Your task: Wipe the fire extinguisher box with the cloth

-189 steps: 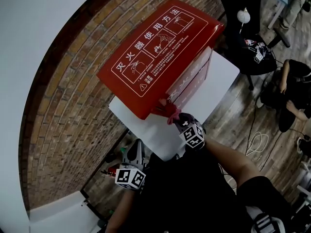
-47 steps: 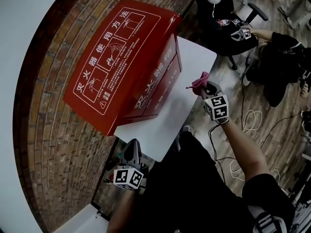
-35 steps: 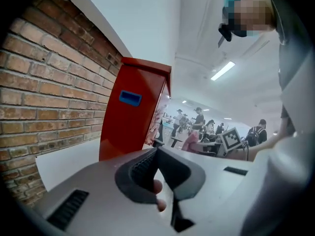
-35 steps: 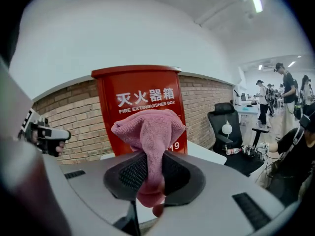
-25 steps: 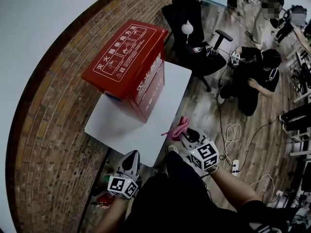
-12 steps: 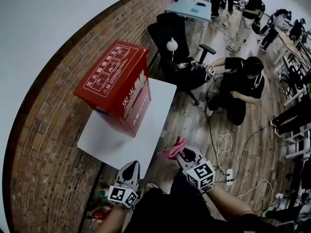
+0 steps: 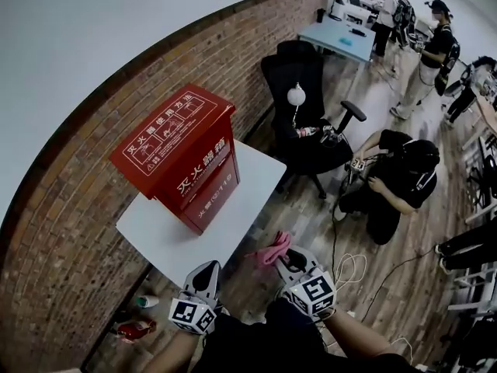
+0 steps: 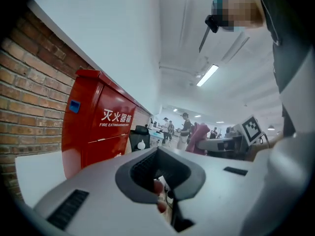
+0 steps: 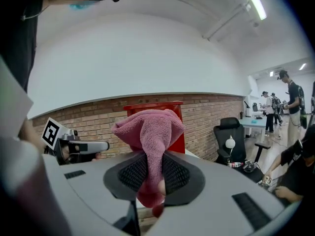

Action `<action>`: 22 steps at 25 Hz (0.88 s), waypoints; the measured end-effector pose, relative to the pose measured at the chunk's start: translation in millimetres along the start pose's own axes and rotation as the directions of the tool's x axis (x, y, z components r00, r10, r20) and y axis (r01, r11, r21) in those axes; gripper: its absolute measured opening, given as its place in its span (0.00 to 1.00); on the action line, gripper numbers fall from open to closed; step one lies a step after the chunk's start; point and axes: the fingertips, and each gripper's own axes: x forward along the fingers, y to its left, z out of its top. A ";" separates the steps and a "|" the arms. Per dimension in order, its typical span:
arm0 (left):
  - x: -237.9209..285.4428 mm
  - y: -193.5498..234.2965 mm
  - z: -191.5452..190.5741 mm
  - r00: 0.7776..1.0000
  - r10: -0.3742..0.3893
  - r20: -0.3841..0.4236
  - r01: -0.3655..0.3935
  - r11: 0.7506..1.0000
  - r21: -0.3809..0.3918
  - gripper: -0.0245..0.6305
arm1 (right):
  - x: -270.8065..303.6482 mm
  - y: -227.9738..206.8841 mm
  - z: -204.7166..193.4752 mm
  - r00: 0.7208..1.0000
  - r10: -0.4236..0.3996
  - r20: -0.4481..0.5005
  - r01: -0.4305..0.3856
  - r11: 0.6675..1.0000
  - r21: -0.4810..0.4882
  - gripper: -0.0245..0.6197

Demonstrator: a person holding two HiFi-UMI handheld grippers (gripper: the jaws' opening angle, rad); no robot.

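Right gripper view: right gripper (image 9: 153,173) clamps the cloth (image 9: 150,132), ready but well short of the box (image 9: 179,141) on the table (image 7: 163,243), while the left gripper (image 7: 204,277) hangs closed, empty, apparently idle.

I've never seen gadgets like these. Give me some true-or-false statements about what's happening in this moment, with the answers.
1. The right claw is pinching the pink cloth. True.
2. The cloth is pressed against the red fire extinguisher box. False: it is held well clear of the box, out past the edge of the white table.
3. The box stands on the white table. True.
4. The left claw grips a second cloth. False: its jaws are together with nothing between them.
5. The box lies on its side. False: it stands upright, with its printed lid on top.
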 end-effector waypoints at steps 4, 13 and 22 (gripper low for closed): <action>19.6 -28.8 5.9 0.998 0.054 0.032 -0.055 0.999 0.004 0.06 | 3.4 -27.2 10.1 0.995 0.097 -0.002 -0.097 0.995 -0.022 0.18; 24.1 -47.5 9.1 0.995 0.097 0.019 -0.097 0.995 0.035 0.06 | 16.1 -25.9 21.2 0.981 0.194 -0.015 -0.195 0.980 -0.041 0.18; 35.0 -45.0 20.3 0.998 -0.012 0.054 0.010 0.999 0.039 0.06 | 14.8 -16.5 25.9 0.997 0.081 0.001 -0.081 0.996 0.042 0.18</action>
